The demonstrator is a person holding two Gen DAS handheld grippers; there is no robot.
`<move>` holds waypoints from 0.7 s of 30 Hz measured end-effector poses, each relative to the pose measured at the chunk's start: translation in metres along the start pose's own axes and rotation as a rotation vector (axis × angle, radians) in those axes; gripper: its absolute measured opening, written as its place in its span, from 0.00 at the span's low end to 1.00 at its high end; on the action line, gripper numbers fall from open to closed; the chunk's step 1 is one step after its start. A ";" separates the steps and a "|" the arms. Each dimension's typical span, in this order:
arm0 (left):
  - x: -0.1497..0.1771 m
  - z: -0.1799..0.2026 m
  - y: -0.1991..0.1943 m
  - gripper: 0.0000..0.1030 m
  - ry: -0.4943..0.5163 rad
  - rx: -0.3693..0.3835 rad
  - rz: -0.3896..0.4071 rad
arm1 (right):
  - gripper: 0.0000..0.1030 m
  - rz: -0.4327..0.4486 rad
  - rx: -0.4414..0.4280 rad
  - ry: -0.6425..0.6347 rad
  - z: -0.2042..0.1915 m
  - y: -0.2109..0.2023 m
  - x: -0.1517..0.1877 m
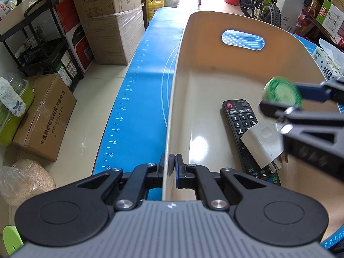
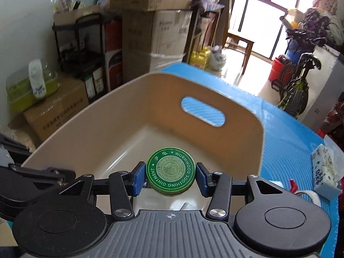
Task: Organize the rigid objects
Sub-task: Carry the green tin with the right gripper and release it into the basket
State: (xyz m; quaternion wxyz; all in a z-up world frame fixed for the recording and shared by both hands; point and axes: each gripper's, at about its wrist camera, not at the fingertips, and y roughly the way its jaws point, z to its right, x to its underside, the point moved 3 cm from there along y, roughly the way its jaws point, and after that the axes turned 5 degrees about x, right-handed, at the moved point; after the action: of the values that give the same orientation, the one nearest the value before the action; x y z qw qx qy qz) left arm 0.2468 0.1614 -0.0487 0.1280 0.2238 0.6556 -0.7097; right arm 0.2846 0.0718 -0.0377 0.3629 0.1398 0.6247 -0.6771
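Mat (image 1: pixel 137 99): we see a blue mat with a printed ruler scale along its edge, spread under everything on the work surface.
Bin (image 1: pixel 215 68): a beige plastic bin sits on the mat, with an oval handle slot in its far wall; the mat shows through the slot. Its floor is glossy and mostly bare at the far end.
Left gripper (image 1: pixel 172 163): we hold it clamped narrow on the bin's near left wall, 1 pad outside and 1 pad inside the rim.
Right gripper (image 2: pixel 171 177): its 2 blue pads press the sides of a round tin; in the left view it comes in from the right edge, over the bin's interior.
Remote (image 1: pixel 243 124): a black remote with a red power button lies flat on the bin floor, long axis running toward us, its lower half partly covered.
Card (image 1: pixel 263 142): a pale, folded piece of card or packaging lies across the remote; what it is we cannot tell.
Tissue pack (image 2: pixel 325 169): a white printed pack lies on the mat to the right of the bin, outside it.
Tin (image 2: pixel 171 169): green lid reading "Wormwood Soothing Ointment", held lid toward the camera, above the bin floor and not touching it.
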 end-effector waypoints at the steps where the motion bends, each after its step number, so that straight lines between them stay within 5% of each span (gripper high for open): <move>1: 0.000 0.000 0.000 0.08 0.000 0.000 0.000 | 0.53 -0.026 -0.003 -0.014 -0.004 0.005 0.002; 11: -0.002 0.002 0.000 0.07 0.002 -0.001 -0.002 | 0.58 -0.166 -0.021 -0.082 -0.020 0.022 0.004; 21: -0.002 0.002 0.000 0.08 0.002 -0.002 -0.003 | 0.69 -0.062 -0.036 0.047 0.010 -0.011 0.007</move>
State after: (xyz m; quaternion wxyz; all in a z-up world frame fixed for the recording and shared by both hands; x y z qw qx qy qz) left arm 0.2485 0.1588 -0.0473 0.1264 0.2235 0.6568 -0.7090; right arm 0.2745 0.0597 -0.0321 0.3293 0.1296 0.6492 -0.6733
